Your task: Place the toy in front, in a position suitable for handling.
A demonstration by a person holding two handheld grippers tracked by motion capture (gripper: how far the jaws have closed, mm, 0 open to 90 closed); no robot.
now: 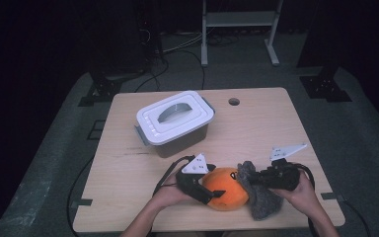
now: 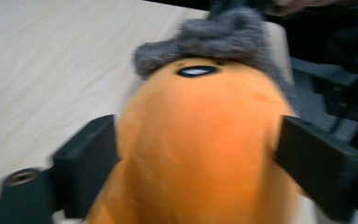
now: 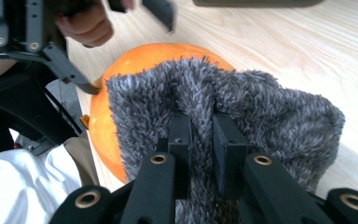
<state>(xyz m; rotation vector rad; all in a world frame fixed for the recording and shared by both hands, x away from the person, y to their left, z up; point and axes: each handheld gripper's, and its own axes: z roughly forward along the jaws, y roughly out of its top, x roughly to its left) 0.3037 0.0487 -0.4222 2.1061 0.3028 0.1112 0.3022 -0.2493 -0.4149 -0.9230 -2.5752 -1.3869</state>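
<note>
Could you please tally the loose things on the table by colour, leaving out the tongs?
Orange: 1, the plush toy
Grey: 1, the fuzzy cloth
White-lidded grey: 1, the storage box
Total: 3

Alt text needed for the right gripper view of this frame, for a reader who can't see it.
The right gripper pinches a fold of fuzzy grey cloth between its nearly shut black jaws, the cloth draped against an orange plush toy on a light wooden table. Behind the toy, the person's other hand holds the left gripper.
</note>
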